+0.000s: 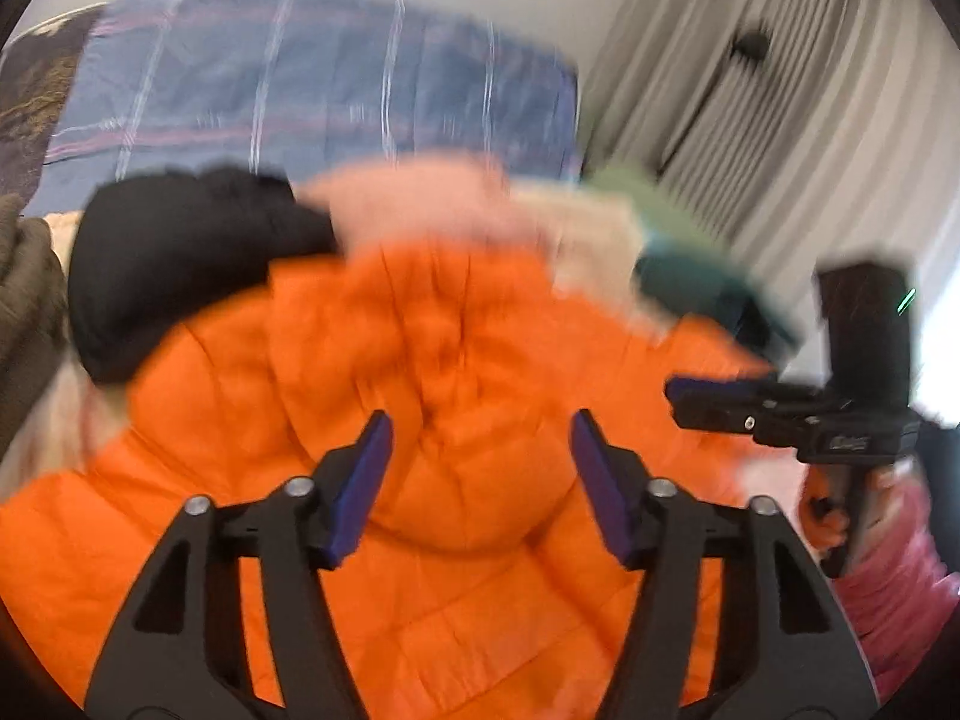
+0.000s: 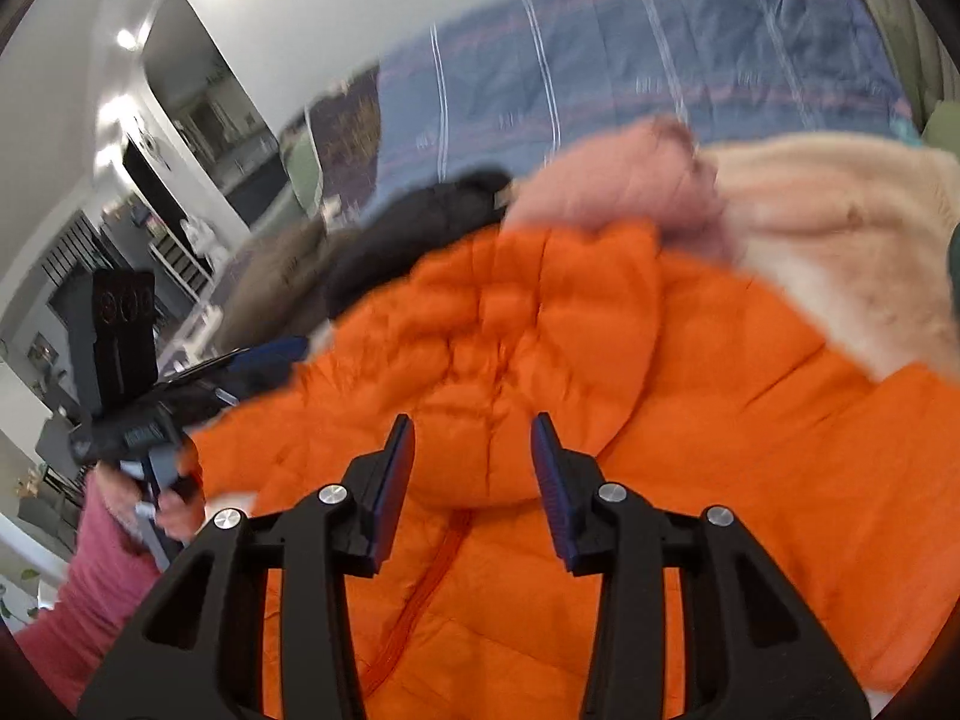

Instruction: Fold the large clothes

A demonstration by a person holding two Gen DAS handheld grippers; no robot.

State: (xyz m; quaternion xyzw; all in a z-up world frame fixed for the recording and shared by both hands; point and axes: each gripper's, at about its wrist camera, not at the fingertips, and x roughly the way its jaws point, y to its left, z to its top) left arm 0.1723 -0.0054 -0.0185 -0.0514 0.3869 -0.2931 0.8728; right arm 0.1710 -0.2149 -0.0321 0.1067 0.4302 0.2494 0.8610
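Lying spread across the bed, the orange quilted puffer jacket fills the foreground, hood uppermost. Both the left hand-held gripper and the right hand-held gripper hang above it, jaws apart, gripping nothing. Black, pink and cream garments crowd its far edge before the blue plaid bedding.

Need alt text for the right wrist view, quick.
The open right gripper hovers over an orange puffer jacket with its hood facing the camera. Pink, cream and black clothes lie behind it.
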